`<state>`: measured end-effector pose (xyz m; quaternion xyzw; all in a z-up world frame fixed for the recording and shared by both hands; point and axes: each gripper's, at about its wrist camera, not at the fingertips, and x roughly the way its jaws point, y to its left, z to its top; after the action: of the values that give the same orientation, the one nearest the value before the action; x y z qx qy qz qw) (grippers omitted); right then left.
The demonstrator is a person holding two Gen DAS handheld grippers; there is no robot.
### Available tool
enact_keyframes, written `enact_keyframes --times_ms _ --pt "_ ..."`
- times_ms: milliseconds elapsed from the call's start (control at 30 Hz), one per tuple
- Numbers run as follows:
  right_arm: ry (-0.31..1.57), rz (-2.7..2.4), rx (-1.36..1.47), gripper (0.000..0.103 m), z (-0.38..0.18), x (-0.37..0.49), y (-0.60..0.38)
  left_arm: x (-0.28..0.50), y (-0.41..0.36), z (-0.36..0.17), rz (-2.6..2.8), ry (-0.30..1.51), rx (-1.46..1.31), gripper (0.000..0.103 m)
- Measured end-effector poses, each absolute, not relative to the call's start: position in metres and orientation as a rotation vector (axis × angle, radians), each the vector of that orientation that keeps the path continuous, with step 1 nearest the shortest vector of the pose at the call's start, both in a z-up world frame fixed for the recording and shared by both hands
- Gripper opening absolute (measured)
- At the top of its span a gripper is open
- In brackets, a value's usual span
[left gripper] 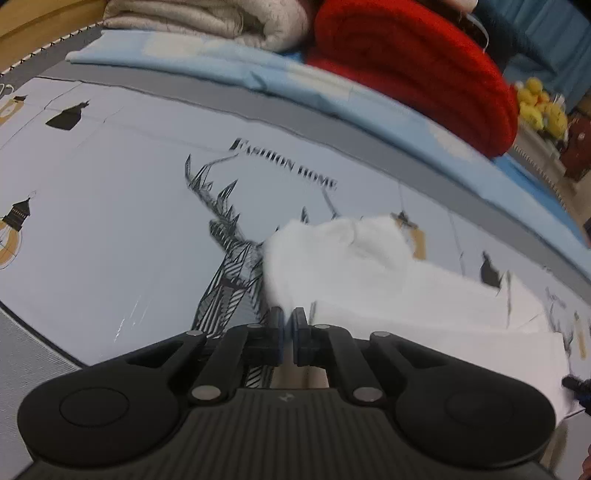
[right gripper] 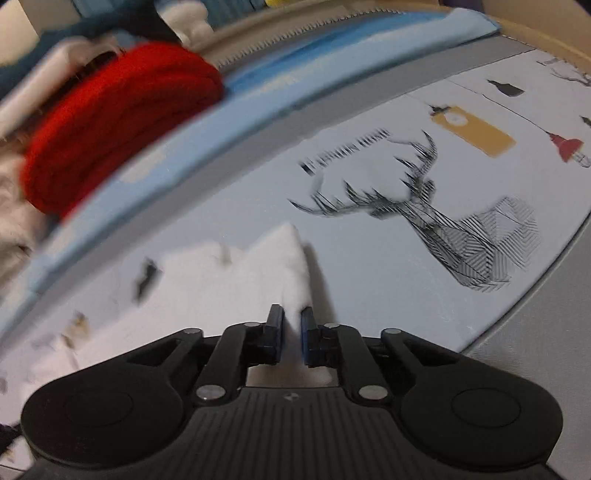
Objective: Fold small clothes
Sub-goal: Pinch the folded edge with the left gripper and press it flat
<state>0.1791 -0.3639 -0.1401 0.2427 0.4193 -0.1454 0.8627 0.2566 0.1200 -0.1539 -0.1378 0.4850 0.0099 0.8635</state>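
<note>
Two hand-held grippers work over one white garment (left gripper: 351,266) that lies on a printed bed sheet (left gripper: 110,221). The left hand-held gripper (left gripper: 289,321) has its jaws together, with only a thin slit between the pads; the garment's near edge sits at the fingertips, but the blur does not show whether any cloth is caught there. The right hand-held gripper (right gripper: 291,325) has its jaws clamped on a raised fold of the same garment (right gripper: 258,266), and white cloth fills the narrow gap between its blue-edged pads (right gripper: 306,332). From that grip the cloth rises to a peak and spreads away to the left of the right wrist view. The sheet carries a line-drawn deer head (right gripper: 443,229) (with lettering above it) just beside the garment. Along the far edge of the bed lie a light blue cloth (left gripper: 240,70), a folded red blanket (left gripper: 413,62) and a cream quilt (left gripper: 192,18).
</note>
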Motion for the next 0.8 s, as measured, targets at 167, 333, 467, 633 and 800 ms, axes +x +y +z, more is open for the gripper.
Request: enact_keyframes --times_ms 167,333,467,633,800 --pt "0.854 -0.329 0.497 0.029 -0.123 0.168 -0.366 0.243 0.118 -0.129 -0.048 0.962 -0.283 0.015" --pt "1.056 -0.261 0.387 0.034 -0.142 0.168 -0.355 0.234 0.112 -0.139 -0.146 1.058 -0.307 0.015" --pt "1.048 -0.283 0.454 0.038 -0.141 0.158 -0.362 0.226 0.112 -0.153 -0.115 1.145 -0.26 0.015" --pt "1.043 -0.267 0.315 0.039 -0.138 0.153 -0.355 0.213 0.105 -0.167 -0.166 1.187 -0.201 0.021" --pt "1.001 -0.302 0.394 0.042 -0.117 0.134 -0.358 0.189 0.095 -0.126 -0.176 1.063 -0.14 0.027"
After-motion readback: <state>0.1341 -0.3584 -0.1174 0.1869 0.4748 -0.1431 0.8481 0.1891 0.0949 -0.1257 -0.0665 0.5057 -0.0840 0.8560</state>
